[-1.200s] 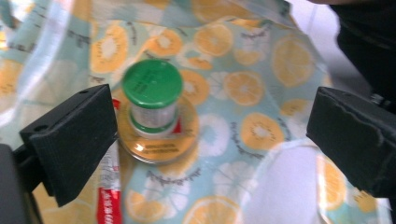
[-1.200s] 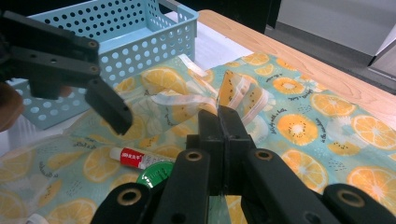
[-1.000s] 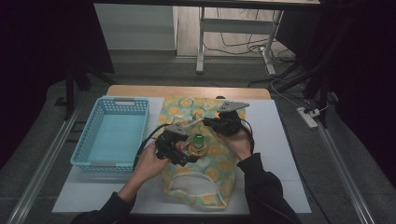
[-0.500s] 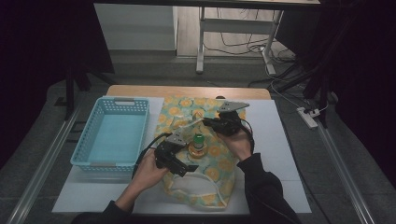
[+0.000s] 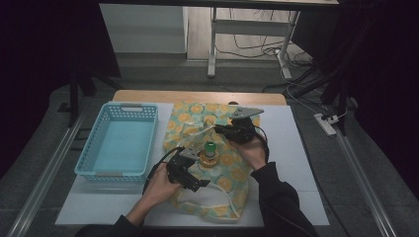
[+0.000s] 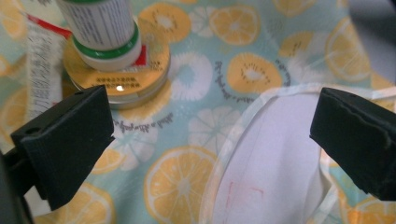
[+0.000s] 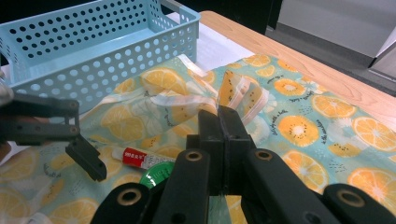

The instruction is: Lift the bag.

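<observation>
The left gripper (image 5: pixel 190 178) has its two black jaws spread wide, and nothing is between them except the fruit-print cloth bag (image 5: pixel 207 163) below; the right gripper (image 5: pixel 236 132) has its jaws pressed together on a fold of the same bag, near the bag's upper edge in the high view. The bag is the largest thing under the grippers. It lies flat on the white table sheet (image 5: pixel 296 163), just to the right of the light blue basket (image 5: pixel 120 143), and its pale inner lining and white drawstring edge (image 6: pixel 280 93) show between the left gripper's jaws in the left gripper view. On the bag, between the two grippers, a round yellow tin (image 6: pixel 123 77) lies flat, and a small white bottle with a green band (image 6: pixel 103 28) stands upright on top of it. In the left gripper view the tin is just beyond the tip of the jaw on the left side, close to it but apart. A white tube with a red end (image 7: pixel 140 157) lies on the cloth just beside the tin, and in the right gripper view it is below and left of the closed jaws.
</observation>
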A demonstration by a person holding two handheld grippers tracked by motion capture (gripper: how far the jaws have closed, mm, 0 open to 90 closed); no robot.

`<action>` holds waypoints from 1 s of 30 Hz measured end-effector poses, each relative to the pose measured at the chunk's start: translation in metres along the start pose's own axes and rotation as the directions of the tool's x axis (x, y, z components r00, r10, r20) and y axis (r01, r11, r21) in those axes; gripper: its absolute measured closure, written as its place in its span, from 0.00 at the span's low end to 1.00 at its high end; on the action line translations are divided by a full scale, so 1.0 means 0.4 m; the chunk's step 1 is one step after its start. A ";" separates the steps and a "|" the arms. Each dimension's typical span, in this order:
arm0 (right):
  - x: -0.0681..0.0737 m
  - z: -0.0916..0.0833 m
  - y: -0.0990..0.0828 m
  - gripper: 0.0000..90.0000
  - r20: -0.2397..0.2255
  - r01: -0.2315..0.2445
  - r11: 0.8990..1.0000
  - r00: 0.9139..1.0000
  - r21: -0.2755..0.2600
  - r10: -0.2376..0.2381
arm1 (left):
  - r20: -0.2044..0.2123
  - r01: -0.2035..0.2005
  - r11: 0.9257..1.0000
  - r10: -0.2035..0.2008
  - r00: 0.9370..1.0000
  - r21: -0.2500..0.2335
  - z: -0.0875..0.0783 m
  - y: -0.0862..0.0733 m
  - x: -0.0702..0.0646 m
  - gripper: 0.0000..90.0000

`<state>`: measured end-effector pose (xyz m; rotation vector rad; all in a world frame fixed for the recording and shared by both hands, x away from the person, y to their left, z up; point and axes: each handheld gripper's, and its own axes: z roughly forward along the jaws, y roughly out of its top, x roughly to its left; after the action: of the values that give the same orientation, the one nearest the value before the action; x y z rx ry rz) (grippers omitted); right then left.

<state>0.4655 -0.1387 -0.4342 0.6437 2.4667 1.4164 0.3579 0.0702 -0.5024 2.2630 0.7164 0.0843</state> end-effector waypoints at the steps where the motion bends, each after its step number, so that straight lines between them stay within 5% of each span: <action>1: 0.000 0.000 0.000 1.00 0.000 0.000 1.000 1.000 0.002 0.000 | 0.004 -0.006 1.000 0.006 1.000 0.006 0.005 -0.002 -0.001 0.00; 6: 0.001 0.002 -0.001 1.00 -0.004 0.000 1.000 1.000 0.005 0.000 | 0.033 -0.034 0.999 0.033 0.999 0.015 0.029 -0.012 -0.008 0.00; 12: 0.001 0.003 -0.001 1.00 -0.006 0.002 1.000 1.000 0.007 -0.002 | -0.001 -0.081 0.994 0.081 0.997 0.071 0.056 -0.023 -0.009 0.00; 23: 0.001 0.001 0.000 1.00 -0.005 0.003 1.000 1.000 0.007 -0.003 | -0.048 -0.099 0.987 0.105 0.993 0.128 0.087 -0.035 -0.011 0.04; 30: 0.000 0.002 -0.001 1.00 -0.008 0.001 1.000 1.000 0.007 -0.001 | -0.052 -0.093 0.989 0.100 0.994 0.116 0.072 -0.035 -0.002 0.23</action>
<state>0.4658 -0.1382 -0.4349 0.6391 2.4790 1.4133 0.3584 0.0592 -0.5326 2.4128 0.6559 0.1593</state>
